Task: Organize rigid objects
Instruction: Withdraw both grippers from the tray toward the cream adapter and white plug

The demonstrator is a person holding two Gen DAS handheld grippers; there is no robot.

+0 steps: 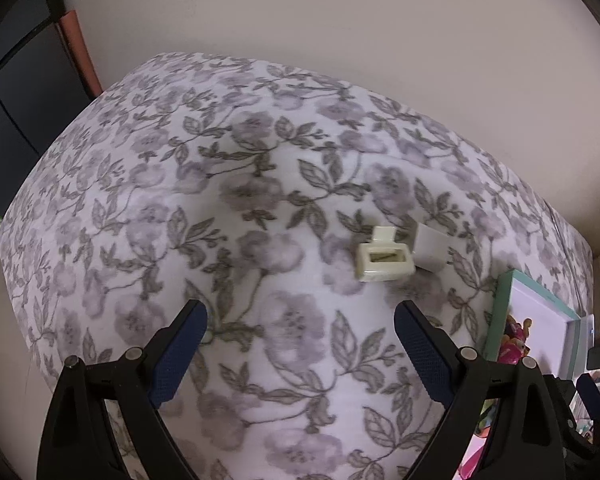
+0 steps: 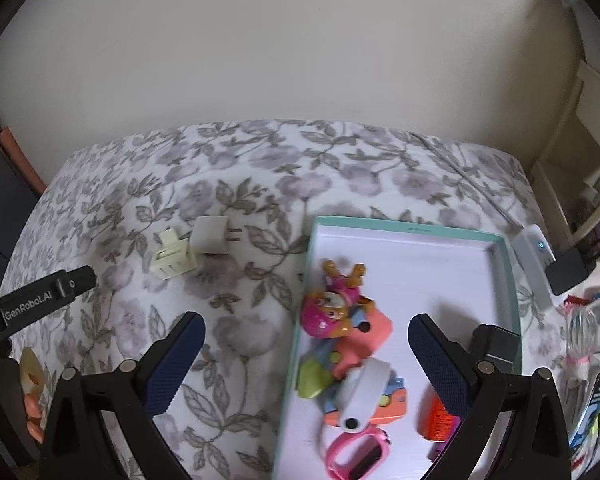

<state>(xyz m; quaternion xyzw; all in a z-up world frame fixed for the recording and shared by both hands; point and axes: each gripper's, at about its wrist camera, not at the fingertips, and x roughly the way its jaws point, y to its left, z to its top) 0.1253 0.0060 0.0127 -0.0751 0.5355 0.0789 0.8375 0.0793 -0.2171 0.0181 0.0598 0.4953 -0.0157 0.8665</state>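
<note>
L gripper (image 1: pixel 300 344) wide open, empty, aimed at cream clip (image 1: pixel 385 261) touching white charger (image 1: pixel 430 249) on floral cloth (image 1: pixel 220 160), likely next pick. R gripper (image 2: pixel 306 354) also wide, over tray (image 2: pixel 412 229) w/ toys.

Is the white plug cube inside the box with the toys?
No, the white square plug adapter lies on the flowered bedspread, left of the teal-rimmed white box, beside a cream plastic clip.

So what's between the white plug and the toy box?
Nothing but bare flowery blanket lies between the white square plug and the teal-rimmed box, as the right wrist view shows.
</note>
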